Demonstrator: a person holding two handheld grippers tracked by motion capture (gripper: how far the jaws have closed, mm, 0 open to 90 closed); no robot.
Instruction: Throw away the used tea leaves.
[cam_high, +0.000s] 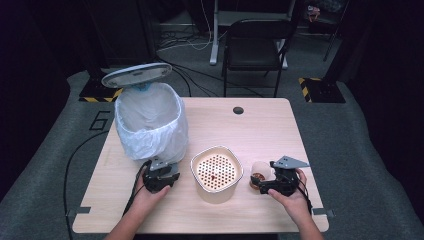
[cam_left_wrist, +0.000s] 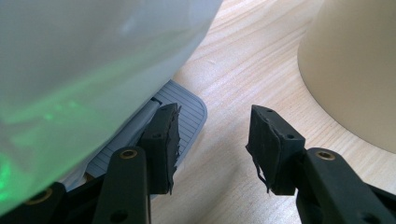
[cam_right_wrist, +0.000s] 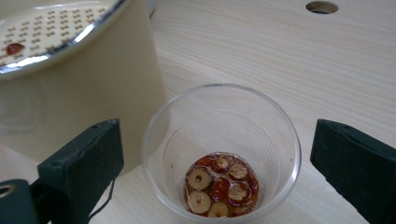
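Note:
A clear plastic cup (cam_right_wrist: 222, 116) stands upright on the table with sliced red dates (cam_right_wrist: 219, 184) in a little liquid at its bottom. My right gripper (cam_right_wrist: 219, 156) is open, one jaw on each side of the cup and neither touching it. In the high view that cup (cam_high: 259, 175) is just right of a cream bowl with a perforated strainer insert (cam_high: 216, 172). My left gripper (cam_left_wrist: 212, 140) has its jaws a little apart with nothing between them, at the grey foot pedal (cam_left_wrist: 189, 109) of a bagged bin (cam_high: 150, 120) whose lid (cam_high: 136, 75) stands raised.
The bowl's wall (cam_left_wrist: 355, 70) is close on the right of the left gripper. One red piece (cam_right_wrist: 15, 48) lies on the strainer. A cable hole (cam_high: 238, 110) is in the table's far middle. A chair (cam_high: 255, 42) stands beyond the table.

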